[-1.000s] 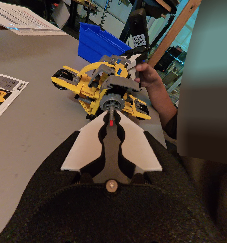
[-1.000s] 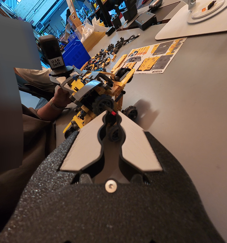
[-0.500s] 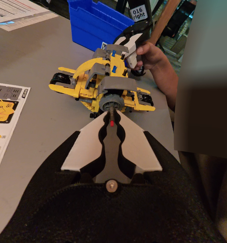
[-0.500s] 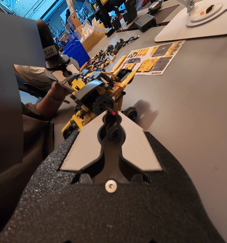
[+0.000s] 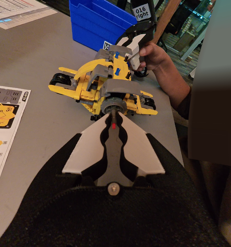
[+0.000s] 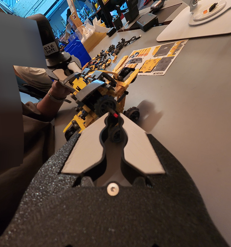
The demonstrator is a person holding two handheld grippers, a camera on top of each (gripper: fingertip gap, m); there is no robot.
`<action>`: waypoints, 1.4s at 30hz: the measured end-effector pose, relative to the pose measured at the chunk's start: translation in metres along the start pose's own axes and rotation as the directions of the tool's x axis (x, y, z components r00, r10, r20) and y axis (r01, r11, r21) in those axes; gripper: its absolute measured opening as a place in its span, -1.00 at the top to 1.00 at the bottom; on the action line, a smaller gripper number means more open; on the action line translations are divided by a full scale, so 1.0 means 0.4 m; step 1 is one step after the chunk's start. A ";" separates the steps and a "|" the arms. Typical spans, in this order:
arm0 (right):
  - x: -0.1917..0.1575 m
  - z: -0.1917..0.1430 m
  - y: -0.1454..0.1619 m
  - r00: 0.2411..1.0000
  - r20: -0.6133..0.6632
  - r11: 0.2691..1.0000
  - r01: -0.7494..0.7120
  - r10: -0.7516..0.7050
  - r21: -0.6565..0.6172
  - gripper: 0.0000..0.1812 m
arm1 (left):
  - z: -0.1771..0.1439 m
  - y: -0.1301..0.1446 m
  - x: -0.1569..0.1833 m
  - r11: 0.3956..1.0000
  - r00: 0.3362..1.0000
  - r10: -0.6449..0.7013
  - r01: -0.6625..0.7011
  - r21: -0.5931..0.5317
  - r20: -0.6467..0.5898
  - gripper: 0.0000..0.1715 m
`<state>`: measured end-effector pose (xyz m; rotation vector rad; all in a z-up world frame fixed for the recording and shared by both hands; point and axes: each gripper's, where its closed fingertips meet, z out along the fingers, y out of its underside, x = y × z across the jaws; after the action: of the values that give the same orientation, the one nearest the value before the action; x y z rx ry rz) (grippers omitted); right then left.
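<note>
Left wrist view: the left gripper (image 5: pixel 113 117) has its jaws closed on the red-tipped axle (image 5: pixel 113 120) jutting from the yellow brick vehicle (image 5: pixel 98 85) on the grey surface (image 5: pixel 38 56). The right gripper (image 6: pixel 113 116) likewise clamps an axle (image 6: pixel 113 113) at the opposite end. A sticker sheet (image 6: pixel 157 58) lies nearby.

Grey table (image 6: pixel 192 106) runs deep into a cluttered workshop — benches and racks (image 6: pixel 109 12) behind, cool blue daylight at the far windows (image 6: pixel 32 6). Slanted wooden beam (image 5: pixel 167 17) past the table edge; dim floor — warm indoor light up close.
</note>
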<state>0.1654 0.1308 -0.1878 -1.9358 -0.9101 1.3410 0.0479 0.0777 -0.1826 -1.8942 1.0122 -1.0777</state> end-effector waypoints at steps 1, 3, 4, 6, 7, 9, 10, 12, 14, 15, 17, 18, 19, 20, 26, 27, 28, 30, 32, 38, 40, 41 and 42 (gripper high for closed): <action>0.001 0.002 0.000 1.000 -0.002 1.000 -0.001 0.001 0.002 0.90 | 0.001 0.000 0.001 1.000 1.000 0.000 0.000 -0.001 -0.003 0.96; 0.002 0.003 0.000 1.000 -0.003 1.000 0.001 -0.001 0.003 0.90 | 0.002 -0.001 0.001 1.000 1.000 0.000 0.000 -0.002 -0.005 0.96; 0.003 0.004 -0.001 1.000 -0.003 1.000 0.001 -0.001 0.003 0.90 | 0.003 -0.001 0.001 1.000 1.000 0.000 0.000 -0.002 -0.006 0.96; 0.002 0.006 -0.001 1.000 -0.002 1.000 -0.001 0.001 0.004 0.90 | 0.004 -0.001 0.001 1.000 1.000 -0.002 0.002 -0.001 -0.008 0.96; 0.001 0.007 0.000 1.000 -0.001 1.000 -0.003 0.003 0.004 0.90 | 0.004 -0.001 0.001 1.000 1.000 -0.004 0.004 0.000 -0.009 0.96; 0.001 0.008 0.000 1.000 0.001 1.000 -0.005 0.005 0.006 0.90 | 0.004 -0.002 0.001 1.000 1.000 -0.007 0.007 0.002 -0.013 0.96; 0.001 0.009 0.001 1.000 0.002 1.000 -0.008 0.008 0.006 0.90 | 0.005 -0.002 0.002 1.000 1.000 -0.009 0.009 0.002 -0.016 0.96; 0.001 0.012 0.001 1.000 0.003 1.000 -0.012 0.012 0.007 0.90 | 0.006 -0.003 0.002 1.000 1.000 -0.011 0.011 0.003 -0.020 0.96; 0.004 0.016 0.000 1.000 0.004 1.000 -0.015 0.015 0.009 0.90 | 0.007 -0.003 0.003 1.000 1.000 -0.014 0.014 0.005 -0.026 0.96; 0.004 0.017 0.000 1.000 0.003 1.000 -0.016 0.016 0.010 0.90 | 0.007 -0.003 0.003 1.000 0.999 -0.014 0.015 0.006 -0.029 0.97; 0.002 0.017 -0.001 1.000 0.005 1.000 -0.016 0.016 0.011 0.90 | 0.007 -0.003 0.003 1.000 0.999 -0.016 0.016 0.009 -0.033 0.96; 0.002 0.017 -0.001 1.000 0.011 1.000 -0.019 0.019 0.010 0.90 | 0.007 -0.003 0.002 1.000 0.999 -0.015 0.015 0.010 -0.031 0.96; 0.002 0.015 0.000 1.000 0.019 1.000 -0.023 0.023 0.008 0.89 | 0.006 -0.004 0.000 1.000 1.000 -0.012 0.013 0.013 -0.027 0.96; 0.002 0.018 -0.001 0.999 0.025 1.000 -0.027 0.027 0.011 0.89 | 0.006 -0.005 -0.002 1.000 1.000 -0.010 0.010 0.014 -0.021 0.96; 0.013 0.012 -0.008 1.000 -0.022 1.000 -0.017 0.018 0.022 0.87 | 0.011 -0.013 -0.013 0.998 1.000 -0.009 0.008 0.064 0.006 0.89; 0.018 0.010 -0.009 0.999 -0.038 1.000 -0.012 0.013 0.026 0.80 | 0.012 -0.012 -0.010 0.997 1.000 -0.015 0.015 0.072 -0.001 0.87; 0.022 0.007 -0.009 0.999 -0.050 1.000 -0.013 0.014 0.026 0.74 | 0.012 -0.010 -0.009 0.997 1.000 -0.018 0.018 0.076 -0.003 0.84; 0.029 0.007 -0.008 0.998 -0.062 1.000 -0.015 0.017 0.025 0.68 | 0.007 -0.004 -0.007 0.996 1.000 -0.024 0.025 0.081 -0.011 0.81; 0.036 0.004 -0.011 0.997 -0.080 0.999 -0.009 0.011 0.031 0.65 | -0.002 -0.001 -0.012 0.995 0.999 -0.036 0.036 0.093 -0.002 0.66; 0.058 -0.014 -0.035 0.978 -0.199 0.995 0.079 -0.065 0.061 0.61 | -0.035 -0.002 -0.005 0.992 0.999 -0.035 0.037 0.118 -0.013 0.63; 0.064 -0.015 -0.046 0.968 -0.232 0.990 0.115 -0.094 0.080 0.60 | -0.040 0.006 -0.004 0.992 0.999 -0.038 0.040 0.117 -0.012 0.62; 0.067 -0.018 -0.050 0.963 -0.249 0.988 0.130 -0.105 0.086 0.59 | -0.040 0.011 -0.003 0.993 0.999 -0.041 0.042 0.113 -0.013 0.61; 0.070 -0.019 -0.054 0.959 -0.260 0.985 0.143 -0.114 0.096 0.58 | -0.040 0.018 -0.002 0.993 0.999 -0.042 0.043 0.109 -0.012 0.60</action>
<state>0.1754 0.1655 -0.1832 -1.8737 -0.8004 1.0194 0.0313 0.0722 -0.1827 -1.8314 0.9036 -1.1440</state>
